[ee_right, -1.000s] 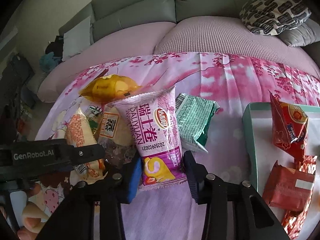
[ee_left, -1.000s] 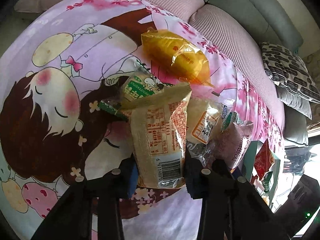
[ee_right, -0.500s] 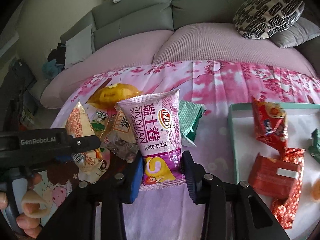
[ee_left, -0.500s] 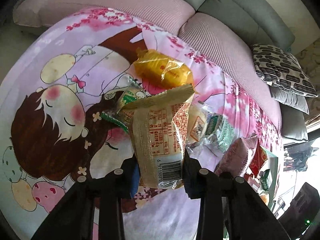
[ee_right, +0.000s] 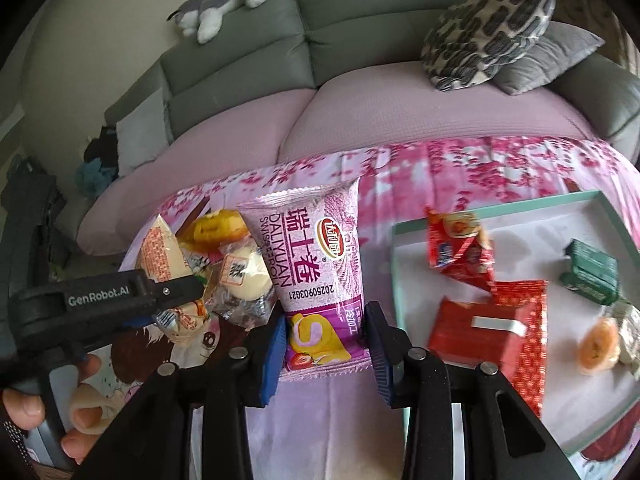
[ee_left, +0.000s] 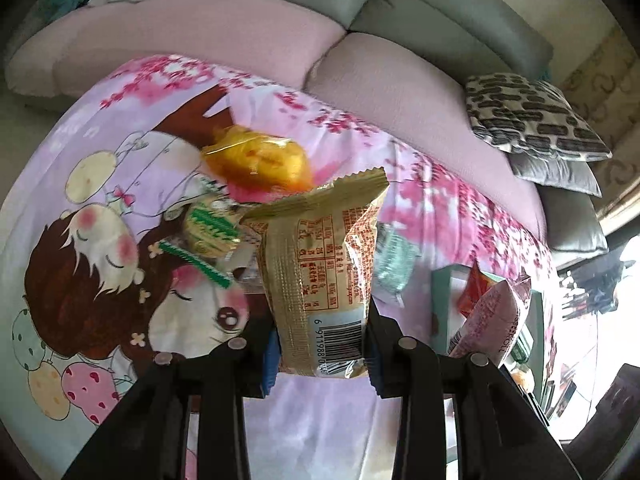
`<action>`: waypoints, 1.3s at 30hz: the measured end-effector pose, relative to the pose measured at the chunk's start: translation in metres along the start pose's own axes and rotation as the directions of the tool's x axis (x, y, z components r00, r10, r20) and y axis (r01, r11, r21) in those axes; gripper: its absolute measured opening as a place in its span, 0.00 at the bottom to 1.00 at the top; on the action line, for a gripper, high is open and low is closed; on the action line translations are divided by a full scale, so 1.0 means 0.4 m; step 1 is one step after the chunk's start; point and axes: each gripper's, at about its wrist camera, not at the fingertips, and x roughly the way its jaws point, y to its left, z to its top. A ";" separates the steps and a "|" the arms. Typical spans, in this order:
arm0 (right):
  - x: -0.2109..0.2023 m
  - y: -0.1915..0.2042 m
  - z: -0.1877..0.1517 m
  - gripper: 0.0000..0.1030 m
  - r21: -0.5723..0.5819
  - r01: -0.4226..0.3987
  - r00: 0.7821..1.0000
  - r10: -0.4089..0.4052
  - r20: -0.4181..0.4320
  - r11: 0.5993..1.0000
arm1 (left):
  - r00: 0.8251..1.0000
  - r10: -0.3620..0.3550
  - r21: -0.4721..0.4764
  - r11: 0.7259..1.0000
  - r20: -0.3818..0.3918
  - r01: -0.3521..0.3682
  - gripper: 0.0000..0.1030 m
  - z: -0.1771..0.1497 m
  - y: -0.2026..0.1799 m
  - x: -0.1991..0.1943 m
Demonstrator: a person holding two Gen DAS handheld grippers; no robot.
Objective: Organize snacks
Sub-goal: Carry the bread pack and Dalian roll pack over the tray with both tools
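**Two snack packets held over the cartoon-print cloth**

The left gripper [ee_left: 320,354] has its jaws clenched on the lower end of a tall gold foil snack packet [ee_left: 320,264], barcode side toward the camera; the packet stands upright between the blue pads, above the pink cartoon-print cloth [ee_left: 100,264] spread over the worktop. Behind it on the cloth lie a translucent orange-wrapped bun [ee_left: 260,164] and a small green-and-white striped packet [ee_left: 210,228], close together.

The right gripper [ee_right: 326,346] has its jaws clamped on the bottom end of a purple-and-pink Swiss roll packet [ee_right: 316,276], which stands upright with its crimped top edge pointing toward the sofa [ee_right: 240,60]. In the right wrist view the left gripper shows at the left edge (its side reads "GenRobot.AI"), with a person's hand [ee_right: 52,404] wrapped around its grip and the gold packet in its jaws.

To the right of the purple packet sits a shallow mint-green rectangular tray [ee_right: 500,204] with a white floor. In it lie a red crumpled snack bag [ee_right: 460,248], a flat red foil packet [ee_right: 500,324], a dark green small packet [ee_right: 592,272] and a clear-wrapped orange round sweet [ee_right: 600,346]. A clear-wrapped pale round bun [ee_right: 248,276] lies on the cloth between the two held packets.
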 end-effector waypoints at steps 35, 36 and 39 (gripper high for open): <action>-0.191 -0.422 -0.006 0.39 0.342 0.147 0.975 -0.195 0.110 0.928 | 0.996 -0.080 0.300 0.950 -0.046 0.090 0.36 -0.139 -0.369 0.037; -0.197 -0.439 -0.007 0.39 0.356 0.151 0.973 -0.202 0.111 0.922 | 0.995 -0.082 0.305 0.948 -0.050 0.093 0.36 -0.141 -0.380 0.041; -0.204 -0.469 -0.008 0.39 0.379 0.158 0.971 -0.214 0.109 0.912 | 0.993 -0.095 0.323 0.940 -0.064 0.111 0.36 -0.149 -0.415 0.055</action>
